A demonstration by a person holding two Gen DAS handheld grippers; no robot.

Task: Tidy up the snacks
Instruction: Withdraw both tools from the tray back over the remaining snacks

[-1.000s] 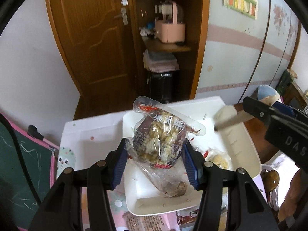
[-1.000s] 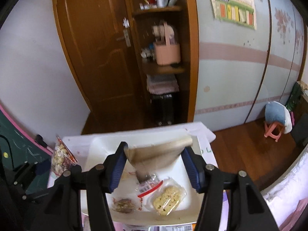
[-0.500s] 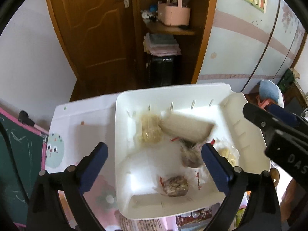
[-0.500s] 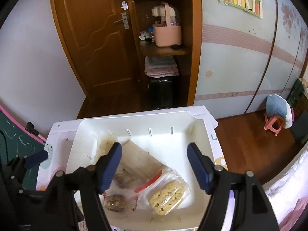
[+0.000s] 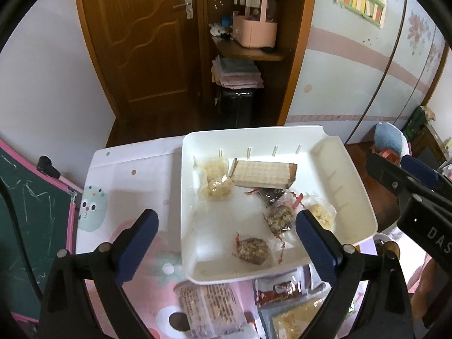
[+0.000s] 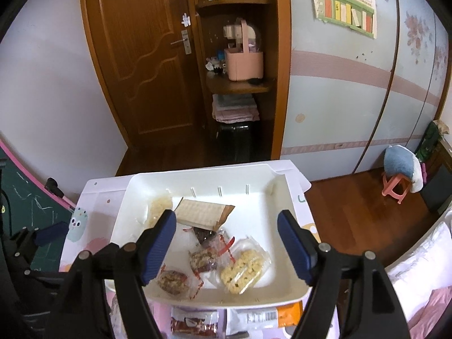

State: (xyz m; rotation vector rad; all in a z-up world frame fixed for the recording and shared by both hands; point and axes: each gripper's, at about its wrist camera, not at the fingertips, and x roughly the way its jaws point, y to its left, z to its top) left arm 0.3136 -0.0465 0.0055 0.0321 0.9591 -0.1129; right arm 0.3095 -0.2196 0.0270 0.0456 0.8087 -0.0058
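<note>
Both grippers — left gripper (image 5: pixel 226 234) and right gripper (image 6: pixel 227 236) — have just been opening and hang empty above the tray (image 5: pixel 353 175), where dropped snacks (image 5: pixel 264 177) lie below their fingers. The drop looks done; next likely comes reaching back for the packets (image 5: pixel 209 305) nearer than the tray — jaws wide.

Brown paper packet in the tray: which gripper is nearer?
Right, by a little. The right gripper frames the brown paper packet; the left gripper hangs nearer the tray's front-left, packet beyond.

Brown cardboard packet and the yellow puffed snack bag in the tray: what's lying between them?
In the right wrist view, between the brown cardboard packet and the yellow puffed snack bag lie a dark wrapped snack and red-edged wrapper ends, on the white tray.
</note>
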